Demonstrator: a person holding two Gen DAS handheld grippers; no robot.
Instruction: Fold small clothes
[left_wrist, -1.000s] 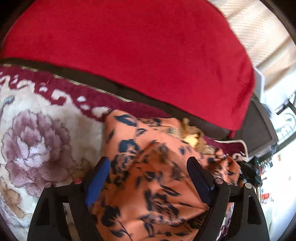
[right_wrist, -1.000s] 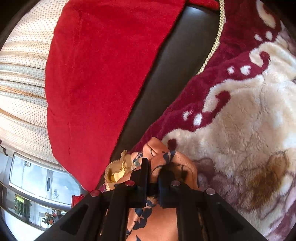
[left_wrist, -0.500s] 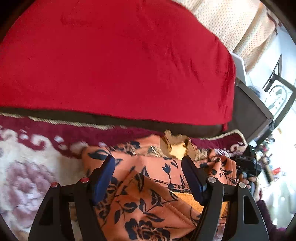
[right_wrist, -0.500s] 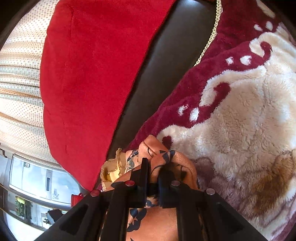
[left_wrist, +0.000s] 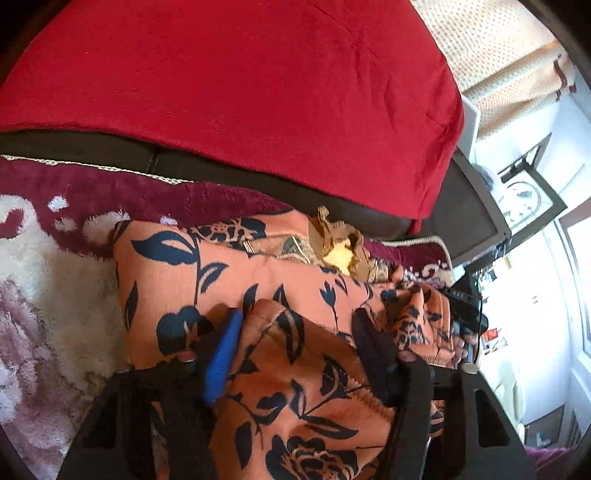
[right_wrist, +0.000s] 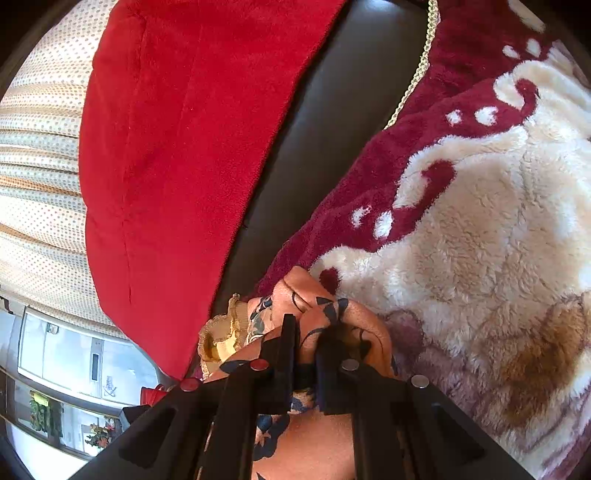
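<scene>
Orange floral garment (left_wrist: 236, 273) on fleece blanket (left_wrist: 55, 280), left gripper (left_wrist: 295, 332) jaws just closing – fold between them, pads' contact unclear, right gripper (right_wrist: 304, 343) clamped on garment edge.

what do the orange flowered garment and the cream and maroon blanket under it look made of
Orange flowered garment: seemingly a thin, smooth woven fabric, matte, with a printed navy floral; it creases softly and shows a stitched hem. Cream and maroon blanket: likely plush synthetic fleece; its long fluffy pile clumps into tufts.

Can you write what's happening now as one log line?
left tool: closing around orange floral garment | right tool: shut on garment | fleece blanket underneath
</scene>
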